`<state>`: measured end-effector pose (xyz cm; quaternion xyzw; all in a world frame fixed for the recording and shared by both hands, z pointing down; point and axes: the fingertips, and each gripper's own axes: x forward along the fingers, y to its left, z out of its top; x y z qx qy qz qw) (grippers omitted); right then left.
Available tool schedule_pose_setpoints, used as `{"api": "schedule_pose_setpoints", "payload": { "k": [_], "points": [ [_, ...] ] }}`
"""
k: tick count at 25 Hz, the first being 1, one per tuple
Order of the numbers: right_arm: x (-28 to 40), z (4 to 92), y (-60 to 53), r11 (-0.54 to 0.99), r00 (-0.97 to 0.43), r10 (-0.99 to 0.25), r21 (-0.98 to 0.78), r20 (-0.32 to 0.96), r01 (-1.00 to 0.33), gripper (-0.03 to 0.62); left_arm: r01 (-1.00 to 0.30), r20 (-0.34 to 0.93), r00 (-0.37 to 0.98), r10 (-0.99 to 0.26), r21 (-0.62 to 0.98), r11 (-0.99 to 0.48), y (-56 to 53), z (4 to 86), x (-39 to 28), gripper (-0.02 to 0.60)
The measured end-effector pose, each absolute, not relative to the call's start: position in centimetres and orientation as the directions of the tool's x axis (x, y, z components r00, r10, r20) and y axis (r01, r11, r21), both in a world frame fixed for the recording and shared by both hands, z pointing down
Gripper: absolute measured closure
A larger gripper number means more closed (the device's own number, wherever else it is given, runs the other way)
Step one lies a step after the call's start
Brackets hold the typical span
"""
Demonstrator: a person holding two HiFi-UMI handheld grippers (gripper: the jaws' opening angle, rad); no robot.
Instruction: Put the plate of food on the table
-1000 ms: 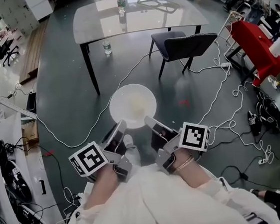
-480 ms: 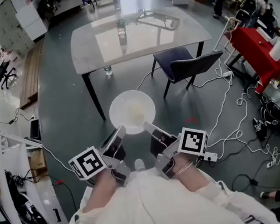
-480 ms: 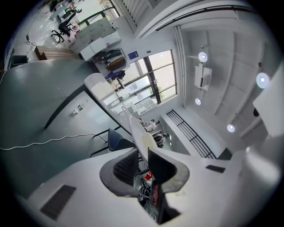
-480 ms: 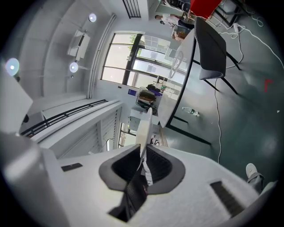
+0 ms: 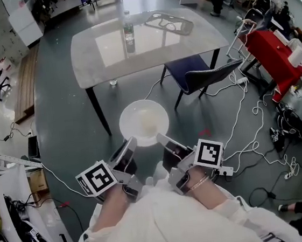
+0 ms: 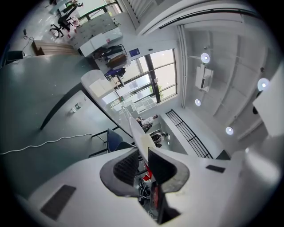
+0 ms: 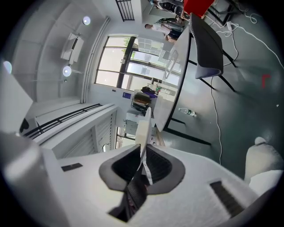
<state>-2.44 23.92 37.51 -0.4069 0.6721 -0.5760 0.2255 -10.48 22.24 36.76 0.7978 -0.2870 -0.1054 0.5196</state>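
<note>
A white plate (image 5: 143,123) with a pale heap of food in its middle is held level above the grey floor, a short way in front of the table (image 5: 185,38). My left gripper (image 5: 128,145) is shut on the plate's near left rim. My right gripper (image 5: 163,140) is shut on its near right rim. In the left gripper view the plate (image 6: 138,133) shows edge-on, pinched between the dark pads of that gripper (image 6: 143,163). The right gripper view likewise has the plate's rim (image 7: 144,128) clamped in the right gripper (image 7: 142,162).
A water bottle (image 5: 127,24) and a wire hanger (image 5: 169,23) lie on the glossy table. A dark chair (image 5: 199,71) stands at its right front corner. Another bottle (image 5: 113,83) sits on the floor under the table. White cables (image 5: 241,107) trail across the floor, and a red cart (image 5: 273,55) stands right.
The table and chair have come nearer in the head view, as the person has stepped forward. The plate stays gripped by both grippers as before.
</note>
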Motion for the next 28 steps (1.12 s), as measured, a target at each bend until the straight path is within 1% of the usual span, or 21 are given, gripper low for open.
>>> {"api": "schedule_pose_setpoints", "payload": {
  "k": [7, 12, 15, 18, 23, 28],
  "points": [
    [-1.7, 38.5, 19.7, -0.029, -0.575, -0.798, -0.965, 0.180, -0.262, 0.579, -0.335, 0.126, 0.808, -0.575, 0.901, -0.274, 18.1, 37.5, -9.8, 0.517],
    [-1.3, 38.5, 14.7, -0.012, -0.595, -0.785, -0.963, 0.176, -0.269, 0.579, -0.368, 0.143, 0.789, -0.597, 0.889, -0.273, 13.3, 37.7, -9.6, 0.517],
    [0.1, 38.2, 10.2, -0.028, -0.597, -0.780, -0.964, 0.186, -0.264, 0.579, -0.360, 0.130, 0.787, -0.603, 0.891, -0.277, 8.9, 37.0, -8.2, 0.517],
    [1.3, 37.1, 5.4, -0.005, -0.622, -0.763, -0.964, 0.174, -0.265, 0.579, -0.344, 0.116, 0.777, -0.618, 0.901, -0.263, 4.6, 36.3, -6.8, 0.517],
    [1.7, 36.8, 3.0, 0.057, -0.647, -0.744, -0.948, 0.169, -0.313, 0.579, -0.367, 0.100, 0.749, -0.655, 0.886, -0.284, 2.4, 36.1, -6.8, 0.517],
    [4.0, 35.8, -5.1, 0.066, -0.664, -0.731, -0.951, 0.160, -0.302, 0.579, -0.374, 0.111, 0.739, -0.665, 0.888, -0.268, -5.4, 35.3, -4.4, 0.517]
  ]
}}
